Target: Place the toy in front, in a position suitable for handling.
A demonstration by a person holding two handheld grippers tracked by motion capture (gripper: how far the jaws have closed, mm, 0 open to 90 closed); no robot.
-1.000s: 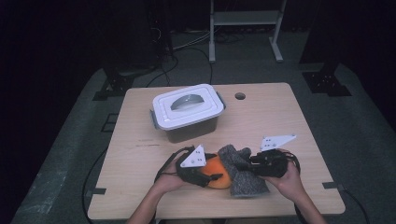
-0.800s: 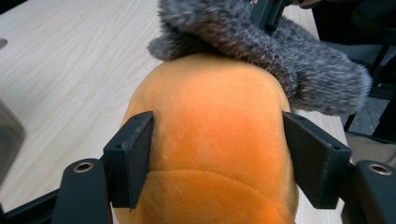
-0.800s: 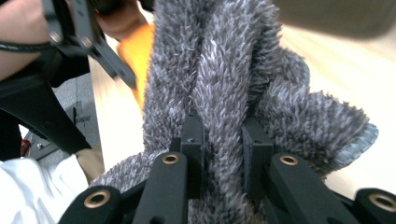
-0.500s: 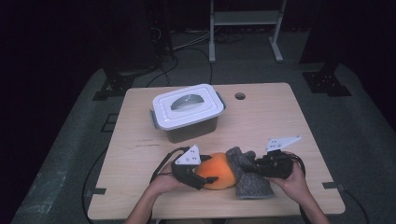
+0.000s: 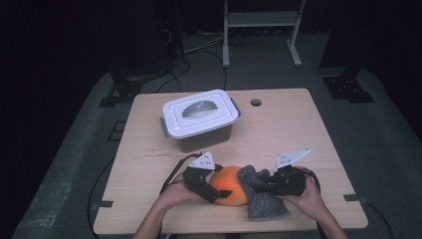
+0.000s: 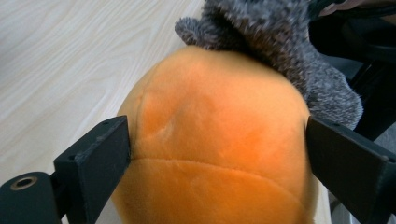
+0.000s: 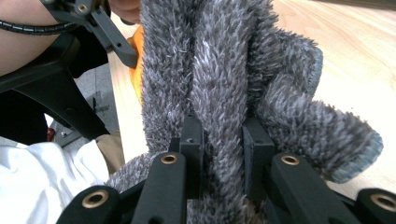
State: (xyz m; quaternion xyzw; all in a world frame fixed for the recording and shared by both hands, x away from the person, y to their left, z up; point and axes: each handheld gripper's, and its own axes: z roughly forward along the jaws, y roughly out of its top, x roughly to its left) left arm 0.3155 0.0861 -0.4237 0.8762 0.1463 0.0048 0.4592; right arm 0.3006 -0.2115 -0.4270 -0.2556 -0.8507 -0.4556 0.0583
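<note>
pale wooden tabletop (image 5: 298,129) carries the work: right gripper (image 5: 260,187) pinches the grey fuzzy sock (image 5: 266,204) taut, while left gripper (image 5: 215,191), jaws just spread wide, brackets the orange plush ball (image 5: 230,184), seemingly letting go.

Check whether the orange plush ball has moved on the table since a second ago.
Yes, slightly. Against the lidded box, the orange ball has shifted a little toward the table's near edge. The grey cloth beside it touches it.
</note>
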